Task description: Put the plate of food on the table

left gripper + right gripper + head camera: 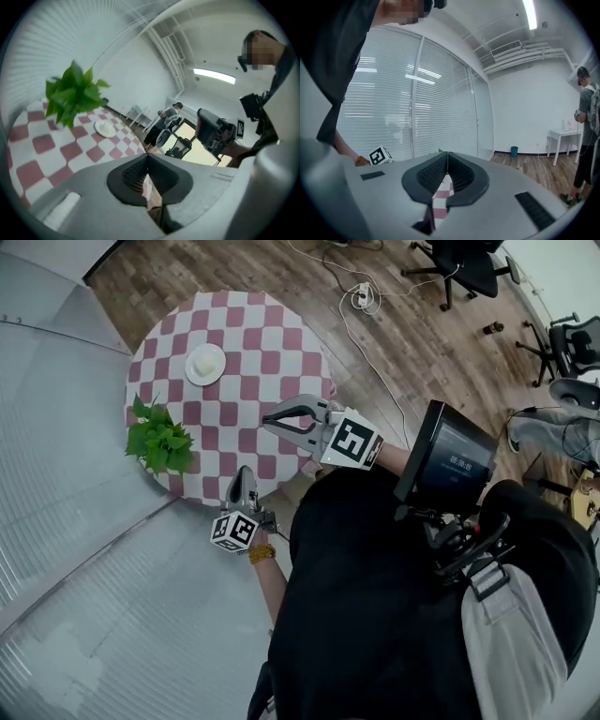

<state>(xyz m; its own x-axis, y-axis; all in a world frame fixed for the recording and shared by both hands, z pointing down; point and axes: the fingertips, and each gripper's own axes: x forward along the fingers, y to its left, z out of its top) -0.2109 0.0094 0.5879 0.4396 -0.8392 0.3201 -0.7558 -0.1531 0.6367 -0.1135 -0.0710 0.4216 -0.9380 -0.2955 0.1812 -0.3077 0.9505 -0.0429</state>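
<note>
Potted plant (159, 439) stands at the near-left rim of the round surface (272, 352); its leaves overhang the checked cloth (225, 413). Plate of food (204, 364) sits flat on the surface beyond the plant, well apart from it and inside the rim; on this evidence the placing appears complete. Left tool (243, 476) hangs just off the near rim, to the right of the plant; its 2 jaws are pressed together with nothing between them. Right tool (270, 420) hovers over the near-right part of the surface; its jaws are likewise closed tip to tip and empty; neither tool touches the plate.

Risks noted:
1. A leftward swing of the left tool could strike the plant and tip it, since the 2 are near.
2. Either tool catching the cloth at the rim could drag it and slide the plate, or the plant, toward the edge.
3. Any reach for the plate with jaws closed would push it rather than take it.
4. The cable (349, 329) lying on the floor to the right of the surface is a trip hazard for the person on stepping away.
</note>
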